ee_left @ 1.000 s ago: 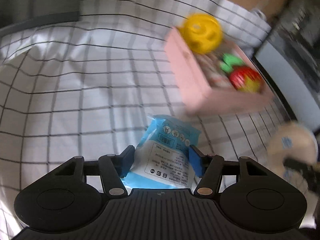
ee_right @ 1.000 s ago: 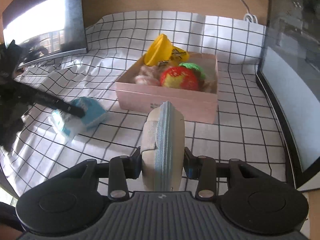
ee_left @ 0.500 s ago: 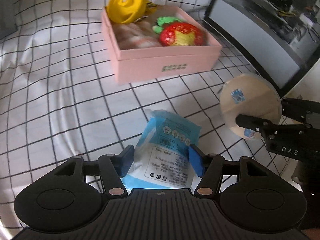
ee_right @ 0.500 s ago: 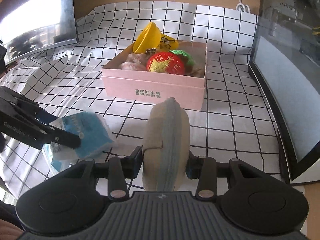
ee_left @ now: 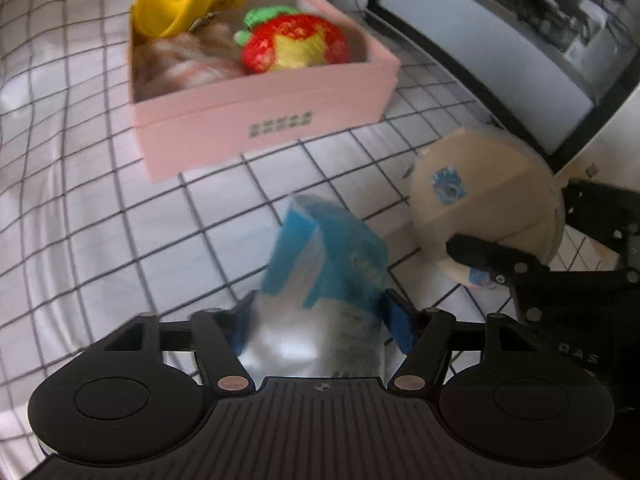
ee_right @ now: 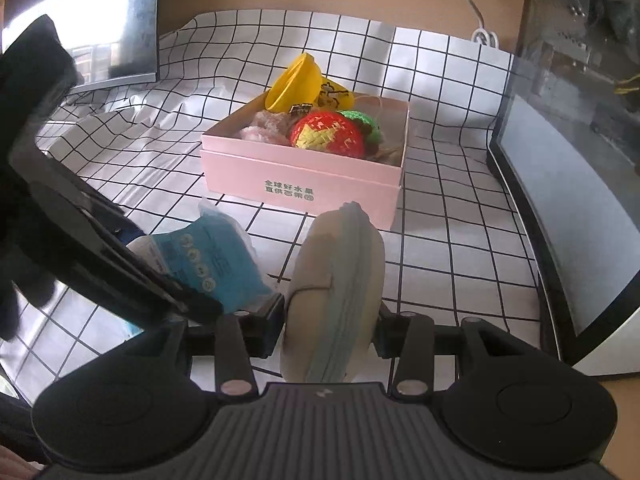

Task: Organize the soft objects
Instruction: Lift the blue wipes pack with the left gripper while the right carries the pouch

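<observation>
My left gripper (ee_left: 320,320) is shut on a blue and white tissue pack (ee_left: 324,280) and holds it above the checked cloth; the pack also shows in the right wrist view (ee_right: 208,268). My right gripper (ee_right: 332,320) is shut on a round beige pouch (ee_right: 336,292) with a pale blue zip edge, also seen in the left wrist view (ee_left: 484,208). Ahead stands a pink box (ee_left: 264,120) (ee_right: 304,184) holding a red and yellow strawberry toy (ee_right: 326,134), a yellow toy (ee_right: 296,82), a green item (ee_right: 360,118) and a fluffy pinkish-brown piece (ee_right: 266,128).
A white cloth with a black grid (ee_right: 440,240) covers the table. A dark monitor (ee_right: 580,216) stands along the right edge, another screen (ee_right: 112,28) at the back left. A white cable (ee_right: 472,8) runs down the brown back wall.
Both grippers have moved closer to the pink box and to each other, each still holding its object. The tissue pack has tilted and blurs with motion.
</observation>
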`<state>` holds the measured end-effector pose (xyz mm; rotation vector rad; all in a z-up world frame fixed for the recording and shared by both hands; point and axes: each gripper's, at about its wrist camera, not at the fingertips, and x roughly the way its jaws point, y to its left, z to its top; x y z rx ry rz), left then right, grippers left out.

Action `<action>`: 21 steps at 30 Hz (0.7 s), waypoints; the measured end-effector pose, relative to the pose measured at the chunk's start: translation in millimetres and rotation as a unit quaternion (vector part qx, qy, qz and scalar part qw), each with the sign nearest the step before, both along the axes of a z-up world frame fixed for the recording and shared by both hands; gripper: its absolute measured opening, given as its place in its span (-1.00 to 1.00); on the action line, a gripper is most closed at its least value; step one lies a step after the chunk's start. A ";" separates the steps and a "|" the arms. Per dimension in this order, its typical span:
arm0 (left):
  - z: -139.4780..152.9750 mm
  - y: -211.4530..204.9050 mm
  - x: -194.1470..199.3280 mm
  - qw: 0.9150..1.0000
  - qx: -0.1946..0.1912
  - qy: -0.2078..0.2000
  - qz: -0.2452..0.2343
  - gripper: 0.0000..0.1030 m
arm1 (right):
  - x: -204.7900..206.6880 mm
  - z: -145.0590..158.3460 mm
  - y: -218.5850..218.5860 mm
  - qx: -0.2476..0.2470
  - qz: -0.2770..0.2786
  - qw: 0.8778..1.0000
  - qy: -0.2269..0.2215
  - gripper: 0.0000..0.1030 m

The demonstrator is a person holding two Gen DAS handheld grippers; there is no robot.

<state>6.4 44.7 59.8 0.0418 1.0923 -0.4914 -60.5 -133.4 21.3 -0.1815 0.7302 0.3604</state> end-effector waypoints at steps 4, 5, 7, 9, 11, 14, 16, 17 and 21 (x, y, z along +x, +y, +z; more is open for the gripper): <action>1.3 -9.9 -1.9 1.000 0.000 -0.020 -0.003 0.22 | -4.1 2.1 -3.4 0.007 0.003 1.000 -0.001 -0.18; 2.8 -8.7 -3.3 1.000 -0.009 -0.022 -0.003 0.16 | -4.9 3.4 -5.8 0.011 0.001 1.000 0.000 -0.18; 6.4 -7.7 -7.3 1.000 -0.015 -0.026 -0.006 0.08 | -5.7 6.7 -11.3 0.017 -0.004 1.000 0.001 -0.18; 10.6 -6.6 -13.5 0.999 -0.017 -0.028 -0.012 -0.02 | -8.1 11.6 -17.1 0.021 -0.008 1.000 -0.001 -0.18; 15.6 -5.0 -19.8 0.999 -0.021 -0.026 -0.020 -0.09 | -10.9 18.6 -23.5 0.025 -0.015 1.000 -0.007 -0.18; 26.7 0.2 -25.7 0.999 -0.033 -0.032 -0.025 -0.10 | -15.1 30.1 -33.5 0.034 -0.026 0.999 -0.021 -0.19; 38.2 5.9 -24.6 0.998 -0.042 -0.048 -0.019 -0.11 | -16.3 36.0 -37.4 0.039 -0.035 0.998 -0.030 -0.19; 45.7 9.7 -22.2 0.997 -0.046 -0.058 -0.012 -0.11 | -17.1 38.9 -39.4 0.043 -0.038 0.998 -0.035 -0.19; 77.3 23.4 -4.4 0.993 -0.063 -0.102 0.016 -0.11 | -22.2 44.7 -41.0 0.055 -0.048 0.996 -0.044 -0.19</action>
